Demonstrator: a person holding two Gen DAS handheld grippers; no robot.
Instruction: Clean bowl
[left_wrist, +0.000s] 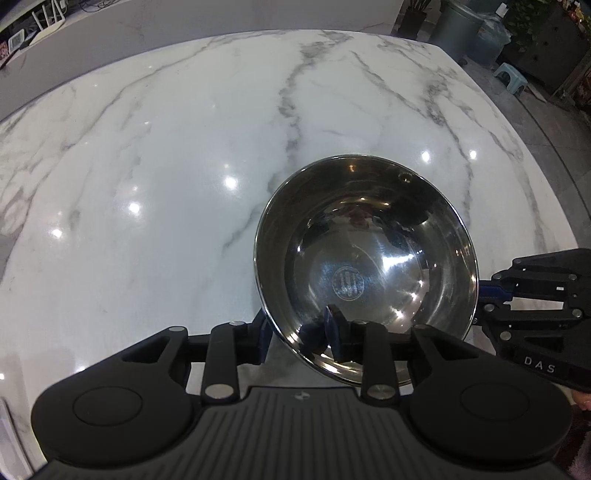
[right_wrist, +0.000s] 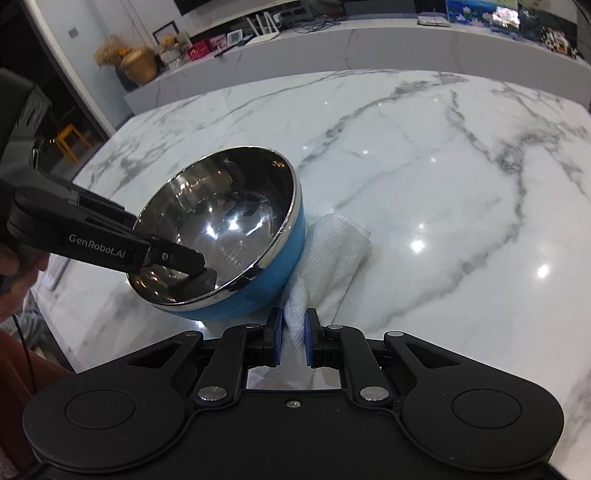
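Observation:
A steel bowl (left_wrist: 369, 258) with a blue outside (right_wrist: 221, 236) is tilted on the marble table (right_wrist: 424, 166). My left gripper (left_wrist: 299, 328) is shut on the bowl's near rim, one finger inside and one outside; it shows in the right wrist view (right_wrist: 184, 258) at the left. My right gripper (right_wrist: 293, 332) is shut on a white paper towel (right_wrist: 332, 254) that lies on the table beside the bowl's right side. In the left wrist view the right gripper (left_wrist: 480, 299) sits at the bowl's right edge.
The marble table (left_wrist: 184, 166) spreads far and left of the bowl. A low shelf with a vase (right_wrist: 138, 64) and boxes lies beyond it. A stool (left_wrist: 511, 75) and bins stand on the floor past the table's far right edge.

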